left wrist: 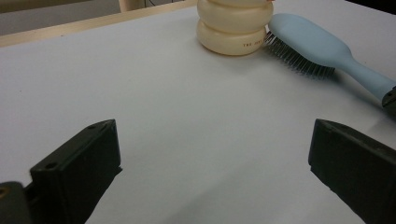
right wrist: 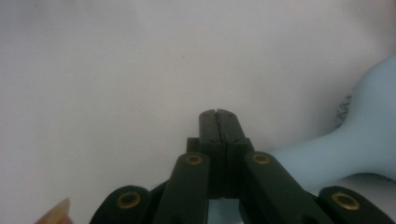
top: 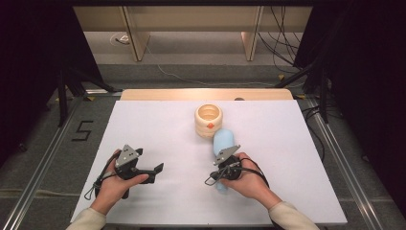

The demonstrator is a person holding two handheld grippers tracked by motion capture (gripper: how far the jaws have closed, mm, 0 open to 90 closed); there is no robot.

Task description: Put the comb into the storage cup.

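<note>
The right claw has its jaws pressed together over the brush handle — above it, not clamped on it. The brush lies bristles-down on the desk, head touching the cream holder. The left claw waits spread wide, holding nothing — probably ready to help.
</note>
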